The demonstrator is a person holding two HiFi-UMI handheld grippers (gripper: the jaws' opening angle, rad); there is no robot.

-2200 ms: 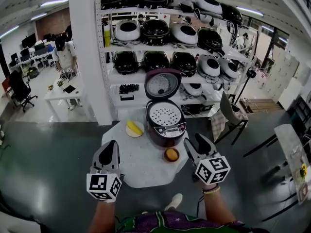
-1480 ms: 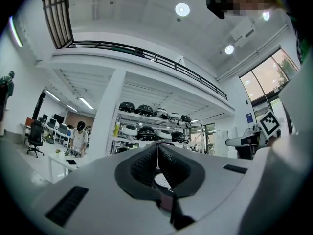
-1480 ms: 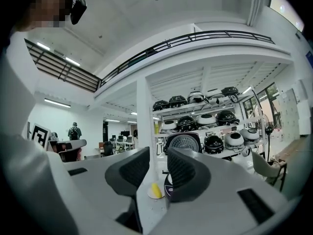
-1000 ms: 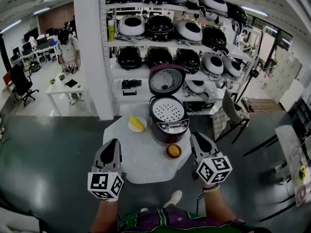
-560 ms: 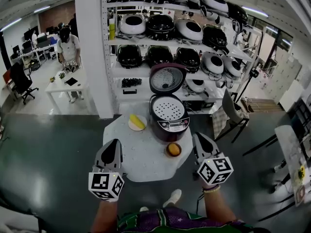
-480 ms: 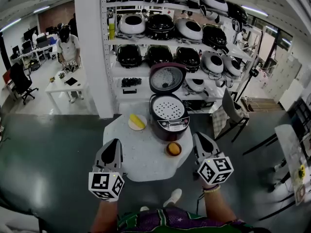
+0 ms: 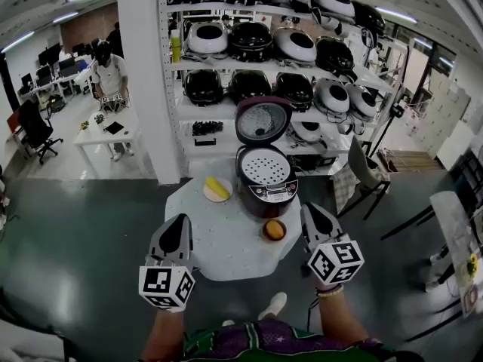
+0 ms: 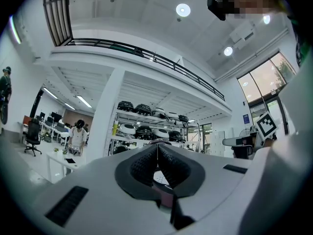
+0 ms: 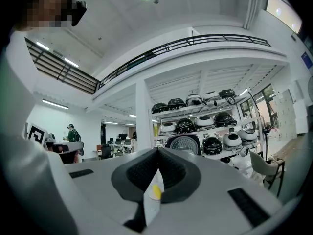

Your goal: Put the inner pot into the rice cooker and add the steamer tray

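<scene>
A dark maroon rice cooker (image 7: 267, 181) stands at the far side of the round white table (image 7: 219, 240), its lid (image 7: 262, 120) raised upright. A perforated white steamer tray (image 7: 266, 169) sits in its mouth; the inner pot is hidden beneath it. My left gripper (image 7: 175, 234) hovers at the table's near left edge, jaws shut and empty. My right gripper (image 7: 315, 222) hovers just off the table's right side, jaws shut and empty. The left gripper (image 8: 157, 147) looks toward the cooker in the left gripper view. From the right gripper (image 9: 157, 153), the cooker's lid (image 9: 185, 144) shows ahead.
A small plate with a yellow item (image 7: 217, 188) lies left of the cooker. A small bowl with an orange thing (image 7: 274, 230) sits in front of it. Shelves of rice cookers (image 7: 264, 44) stand behind. A person (image 7: 112, 70) stands at a far left desk. A chair (image 7: 364, 176) stands to the right.
The head view has shifted a little, so the table and cooker sit slightly further right and lower. Both grippers have stayed near the table's front corners.
</scene>
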